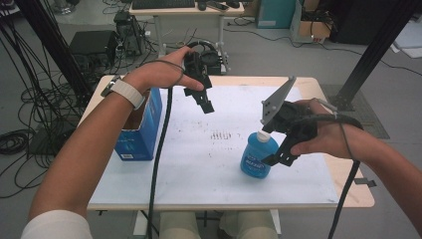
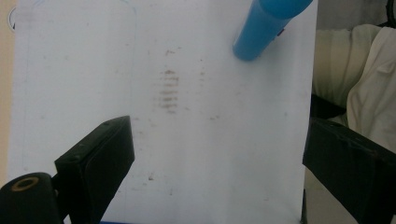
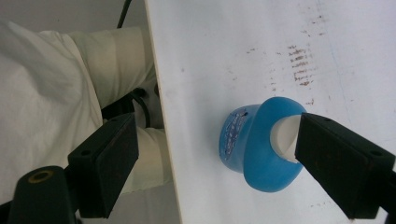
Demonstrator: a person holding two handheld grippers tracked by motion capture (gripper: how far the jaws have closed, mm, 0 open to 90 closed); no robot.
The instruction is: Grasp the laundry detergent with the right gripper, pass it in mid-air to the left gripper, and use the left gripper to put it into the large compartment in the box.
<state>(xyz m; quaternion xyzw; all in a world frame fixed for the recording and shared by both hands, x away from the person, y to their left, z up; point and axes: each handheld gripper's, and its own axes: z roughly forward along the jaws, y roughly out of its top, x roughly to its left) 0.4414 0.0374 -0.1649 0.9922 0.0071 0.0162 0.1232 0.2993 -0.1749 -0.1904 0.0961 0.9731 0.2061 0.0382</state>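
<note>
A blue bottle [image 1: 257,157] with a white cap [image 1: 263,136] stands upright on the white sheet [image 1: 209,169], right of centre. My right gripper [image 1: 278,158] hovers just right of it, tilted down, jaws open. In the right gripper view the bottle [image 3: 252,154] lies below, and its cap [image 3: 283,138] is partly hidden behind the right-hand jaw, with nothing pressed between the jaws of the gripper [image 3: 217,130]. My left gripper [image 1: 206,105] hangs open in the air over the sheet's far side. The left gripper view shows its jaws [image 2: 217,135] wide apart above bare sheet, the bottle [image 2: 264,30] at the top.
An open blue cardboard box [image 1: 142,127] stands at the table's left edge under my left forearm. Brown smudges [image 1: 221,135] mark the sheet's middle. The person's light-clothed legs [image 3: 56,93] are beside the near table edge. Cables, a desk and black frame posts surround the table.
</note>
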